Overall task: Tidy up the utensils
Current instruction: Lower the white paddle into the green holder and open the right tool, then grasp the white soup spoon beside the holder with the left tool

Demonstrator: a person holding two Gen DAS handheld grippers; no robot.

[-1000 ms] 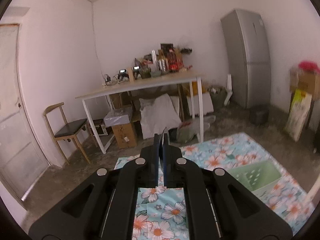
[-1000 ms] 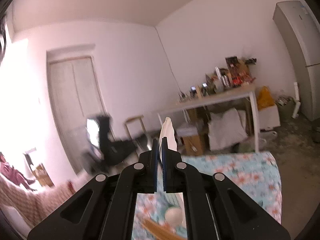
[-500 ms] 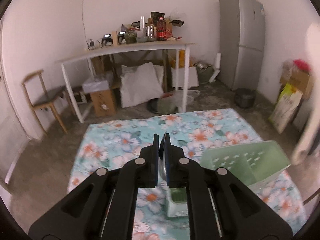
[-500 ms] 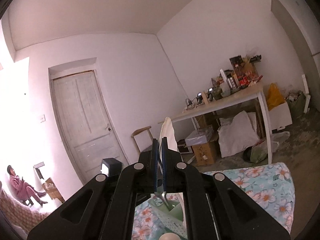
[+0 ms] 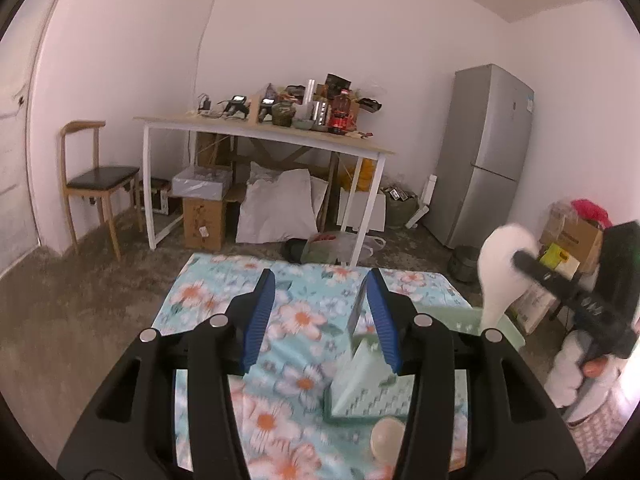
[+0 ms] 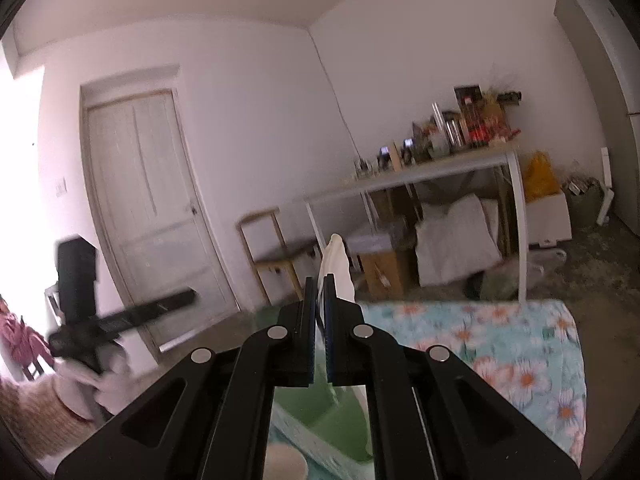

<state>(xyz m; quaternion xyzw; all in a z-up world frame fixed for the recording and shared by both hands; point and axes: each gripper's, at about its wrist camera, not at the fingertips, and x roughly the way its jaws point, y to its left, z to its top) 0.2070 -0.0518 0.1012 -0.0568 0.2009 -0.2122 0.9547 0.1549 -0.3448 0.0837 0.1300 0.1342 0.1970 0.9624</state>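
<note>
Left gripper [image 5: 320,316]: jaws opening, empty, above green holder [image 5: 372,396] lower centre | Right gripper [image 6: 319,312]: clenched on white spoon [image 6: 336,268], centre frame | Progress: spoon not yet stowed.

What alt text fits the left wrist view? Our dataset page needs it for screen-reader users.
The left gripper, jaws opening with nothing between the pads, hangs over a floral cloth and a green utensil basket. At right, the right gripper holds a white spoon.
</note>
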